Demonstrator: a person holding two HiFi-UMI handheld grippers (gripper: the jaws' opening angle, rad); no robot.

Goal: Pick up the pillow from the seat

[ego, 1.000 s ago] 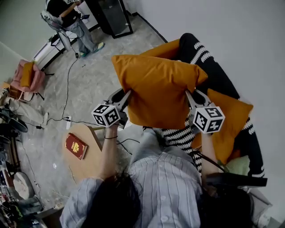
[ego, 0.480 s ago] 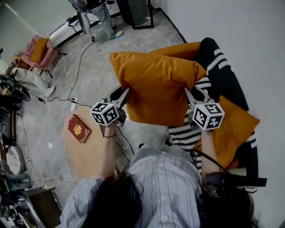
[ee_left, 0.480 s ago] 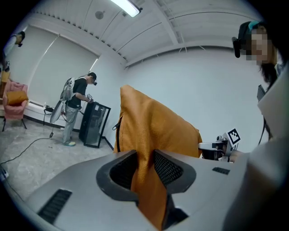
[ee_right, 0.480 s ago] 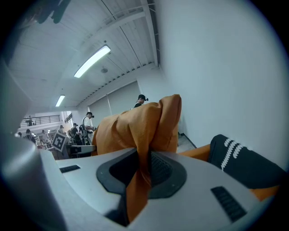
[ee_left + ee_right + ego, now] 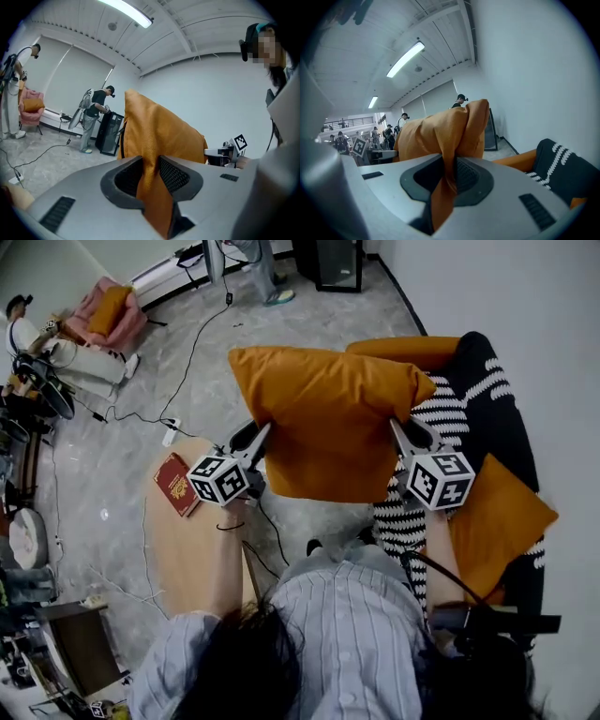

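An orange pillow point(image 5: 328, 418) hangs in the air in front of the person, held up off the seat by both grippers. My left gripper point(image 5: 261, 440) is shut on the pillow's left edge, and the fabric point(image 5: 150, 173) runs pinched between its pads. At the other side my right gripper point(image 5: 400, 435) is shut on the right edge, where the cloth point(image 5: 449, 154) bunches between its jaws. The seat point(image 5: 487, 399) is a black sofa with a black and white striped throw, to the right below the pillow.
Two more orange cushions point(image 5: 497, 521) lie on the sofa. A small round wooden table point(image 5: 192, 549) with a red book point(image 5: 176, 486) stands at the left. Cables point(image 5: 187, 362) trail over the grey floor. A pink armchair point(image 5: 112, 317) and standing people point(image 5: 93, 117) are further off.
The head view has swung so the floor, table and sofa shift in the picture. Both grippers keep their hold and the pillow stays raised at about the same height.
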